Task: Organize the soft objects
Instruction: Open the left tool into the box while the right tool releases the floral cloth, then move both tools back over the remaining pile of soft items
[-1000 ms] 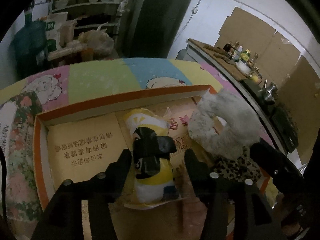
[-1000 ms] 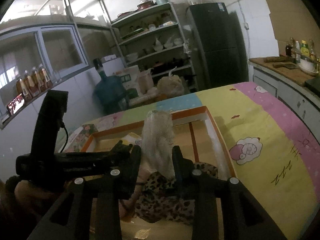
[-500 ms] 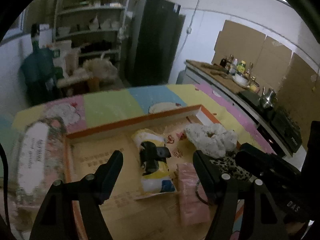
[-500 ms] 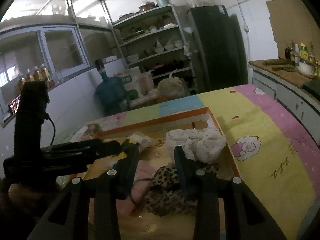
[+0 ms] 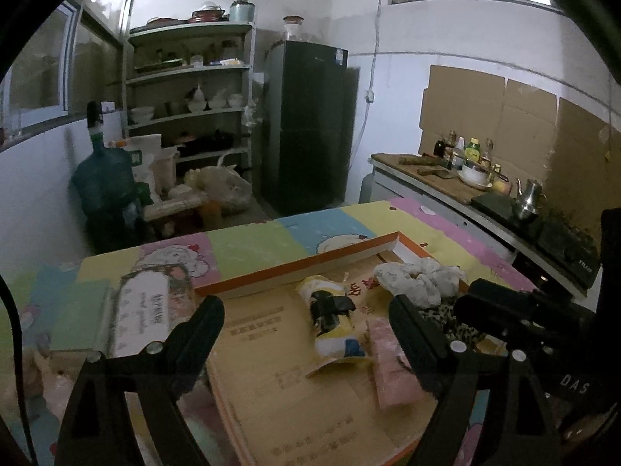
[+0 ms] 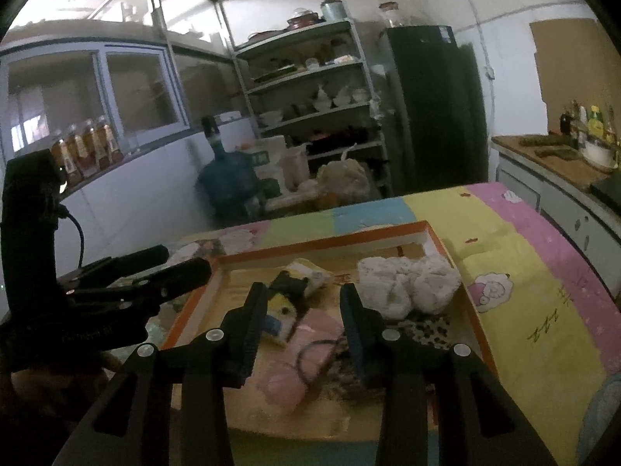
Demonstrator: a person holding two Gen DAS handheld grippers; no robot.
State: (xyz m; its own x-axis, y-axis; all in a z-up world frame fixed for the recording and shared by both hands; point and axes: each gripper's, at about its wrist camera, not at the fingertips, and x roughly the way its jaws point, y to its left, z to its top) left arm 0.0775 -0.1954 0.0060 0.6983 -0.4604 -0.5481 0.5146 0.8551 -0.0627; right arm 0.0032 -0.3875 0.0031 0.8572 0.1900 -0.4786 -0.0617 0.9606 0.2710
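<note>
Both black two-finger grippers, left (image 5: pixel 306 330) and right (image 6: pixel 304 312), spread wide, empty. Under them shallow orange-rimmed cardboard tray (image 6: pixel 326 242): soft pink pouch (image 6: pixel 306 343), leopard-print fabric (image 6: pixel 425 328), yellow plush toy (image 5: pixel 332 316), then fluffy white scrunchie (image 6: pixel 405 285) far right corner.

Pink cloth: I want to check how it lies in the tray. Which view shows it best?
The right wrist view: the pink cloth lies central between the open right gripper fingers, a dark cord across it. In the left wrist view, the cloth sits partly behind a finger.
</note>
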